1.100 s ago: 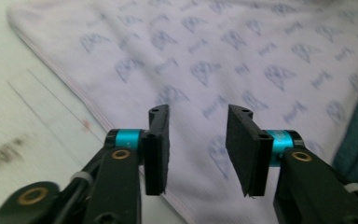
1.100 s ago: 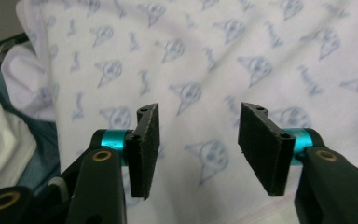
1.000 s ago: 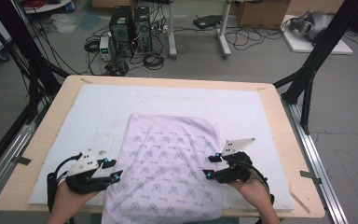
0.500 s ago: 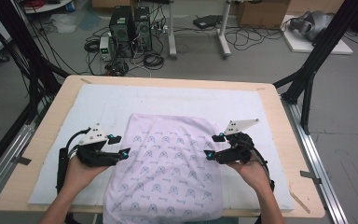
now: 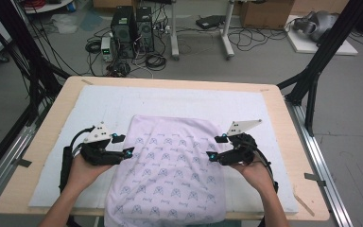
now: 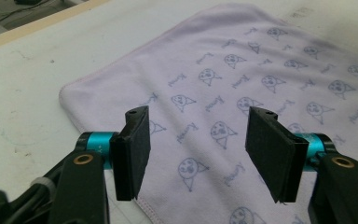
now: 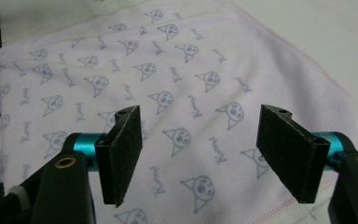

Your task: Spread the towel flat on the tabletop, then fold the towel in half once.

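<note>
The patterned towel is lying flat on the white mat covering the desk, its near end drooping over the front edge. The left gripper and right gripper are hovering over its side hems, fingers having just been opening, nothing between them. Pinching too shallowly could be letting a hem slip free.

Pale lilac cloth — blue cartoon-face print, pink hem — on a white mat; black tongs pads.
</note>
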`<state>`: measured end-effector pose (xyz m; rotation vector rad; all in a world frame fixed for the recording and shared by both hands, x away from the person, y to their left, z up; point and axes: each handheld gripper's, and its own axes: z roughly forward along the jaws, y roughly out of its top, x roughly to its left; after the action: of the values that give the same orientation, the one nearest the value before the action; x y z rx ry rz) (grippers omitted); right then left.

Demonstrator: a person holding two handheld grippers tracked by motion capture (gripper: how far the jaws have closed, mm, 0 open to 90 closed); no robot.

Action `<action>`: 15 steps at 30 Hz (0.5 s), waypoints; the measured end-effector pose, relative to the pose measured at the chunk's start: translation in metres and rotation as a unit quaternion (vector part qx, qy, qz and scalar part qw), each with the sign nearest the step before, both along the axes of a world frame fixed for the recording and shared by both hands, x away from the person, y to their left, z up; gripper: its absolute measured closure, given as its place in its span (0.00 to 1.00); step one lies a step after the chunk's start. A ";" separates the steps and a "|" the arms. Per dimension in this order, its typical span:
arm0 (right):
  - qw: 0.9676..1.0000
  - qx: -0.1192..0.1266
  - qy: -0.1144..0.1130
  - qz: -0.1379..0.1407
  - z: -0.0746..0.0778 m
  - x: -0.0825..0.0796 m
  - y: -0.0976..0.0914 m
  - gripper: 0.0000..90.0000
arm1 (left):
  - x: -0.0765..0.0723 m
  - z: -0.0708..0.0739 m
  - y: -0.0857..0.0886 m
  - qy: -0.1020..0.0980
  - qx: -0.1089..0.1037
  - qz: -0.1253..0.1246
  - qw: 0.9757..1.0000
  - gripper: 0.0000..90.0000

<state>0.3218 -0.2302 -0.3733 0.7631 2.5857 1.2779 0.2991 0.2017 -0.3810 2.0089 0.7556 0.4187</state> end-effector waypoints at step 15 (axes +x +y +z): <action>1.000 -0.004 0.002 -0.007 -0.001 0.004 -0.001 0.33 | 0.009 0.002 0.001 0.003 0.008 0.006 1.000 0.44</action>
<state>0.3255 -0.2317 -0.3747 0.7813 2.5813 1.2636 0.3077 0.2026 -0.3789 2.0209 0.7708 0.4280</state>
